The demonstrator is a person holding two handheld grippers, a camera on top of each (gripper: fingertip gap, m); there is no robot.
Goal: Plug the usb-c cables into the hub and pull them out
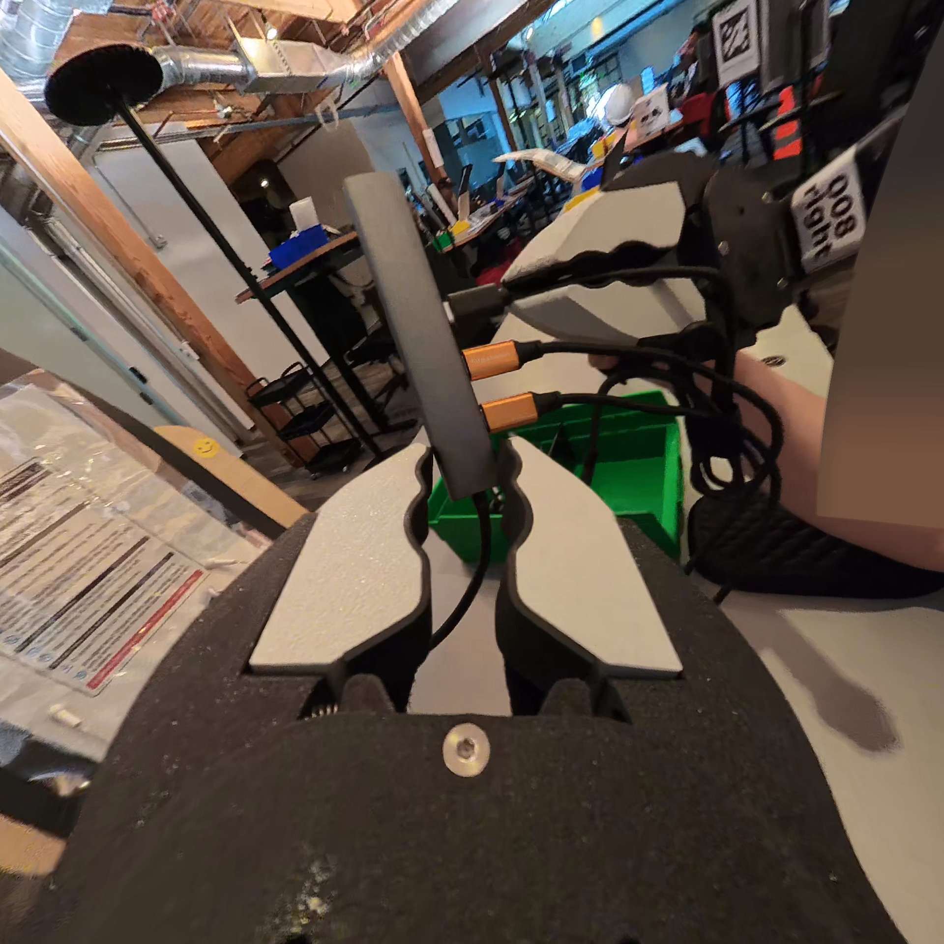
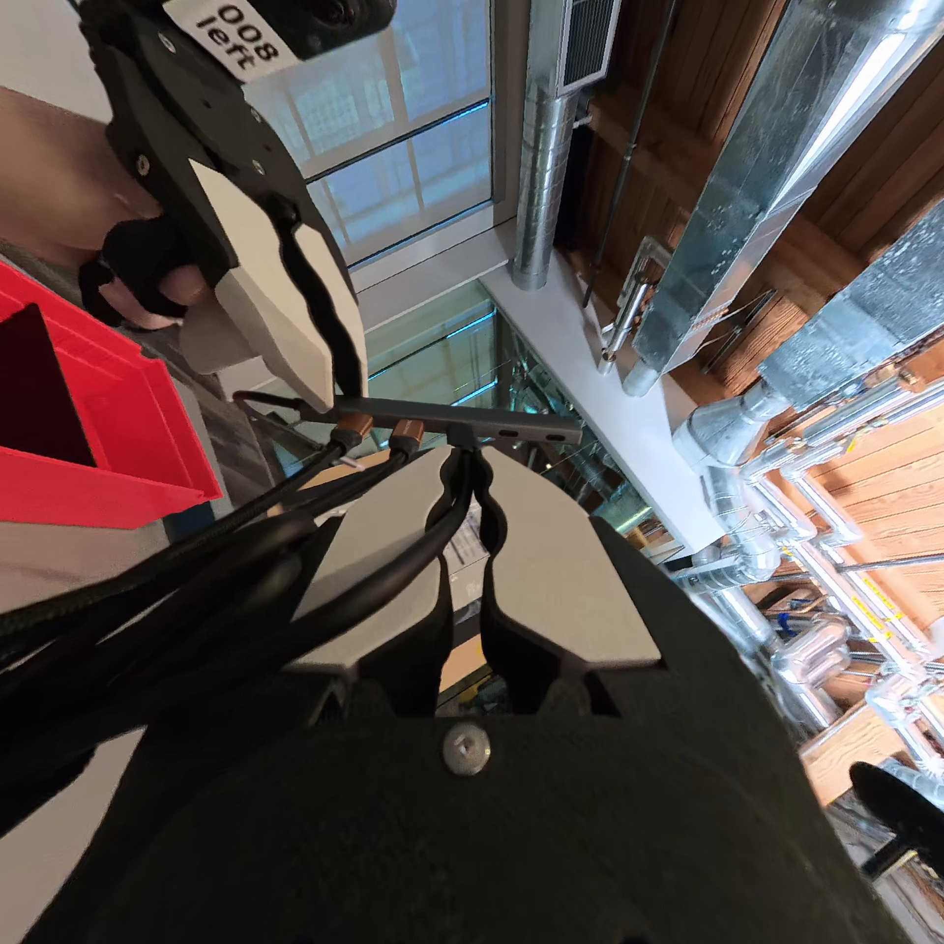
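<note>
**A:** Looking at the hub first, since it's the biggest piece in play: a slim grey bar, rigid, probably light, and that smooth metal looks slippery to me. The left gripper is clamped on its lower end, so the bar sticks straight out past the jaws, with its own black lead trailing back between the fingers.

**B:** Yeah, and that's a long lever for a pinch right at the end. I'd guess any sideways push on a plug twists it in the grip.

**A:** Agreed. Next down, the cables: braided, floppy, bunched in a loop off to the side of the left jaws. No point grabbing those, they'd just bend.

**B:** Then the plugs. Two orange plugs already sit in the hub's edge, just ahead of the left fingertips. Short, stiff shells, best place to hold.

**A:** And the right gripper is closed on the black plug, right at its fingertips and touching the hub's edge. Can't tell if it's fully seated. Two empty ports sit beyond it.

**B:** I'd hold the shell, not the cord, and move straight in line with the port.
</note>
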